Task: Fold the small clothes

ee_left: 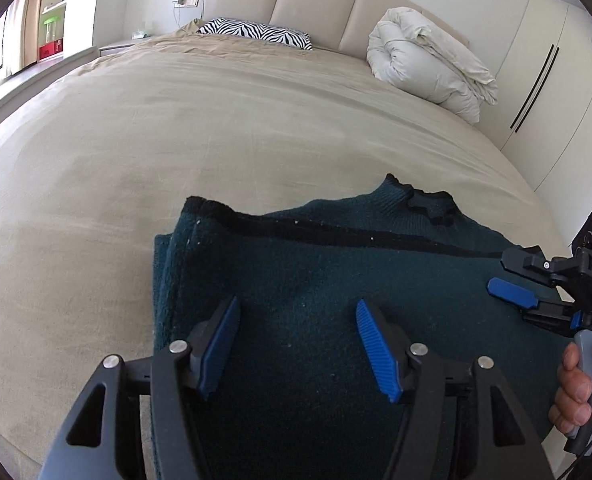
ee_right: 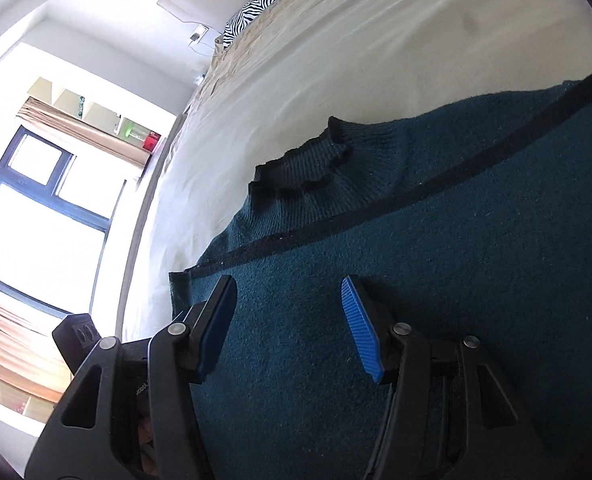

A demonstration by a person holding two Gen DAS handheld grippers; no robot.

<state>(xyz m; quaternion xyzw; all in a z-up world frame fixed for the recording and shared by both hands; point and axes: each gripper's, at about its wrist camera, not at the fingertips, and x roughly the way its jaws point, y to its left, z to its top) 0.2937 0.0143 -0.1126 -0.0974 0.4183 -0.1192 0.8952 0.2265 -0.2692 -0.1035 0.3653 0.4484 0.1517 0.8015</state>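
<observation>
A dark teal knit sweater (ee_left: 316, 264) with black trim lies folded on the beige bed (ee_left: 175, 120); its ribbed collar (ee_left: 428, 200) points toward the headboard. My left gripper (ee_left: 298, 314) is open and empty, just above the sweater's near part. My right gripper (ee_right: 287, 300) is open and empty over the sweater (ee_right: 416, 280), with the collar (ee_right: 308, 172) ahead of it. The right gripper also shows at the right edge of the left wrist view (ee_left: 524, 284), with a hand on its handle.
A zebra-print pillow (ee_left: 255, 34) and a rolled white duvet (ee_left: 428, 60) lie at the padded headboard. White wardrobe doors (ee_left: 544, 80) stand to the right of the bed. A window (ee_right: 35, 208) and shelves are on the far side.
</observation>
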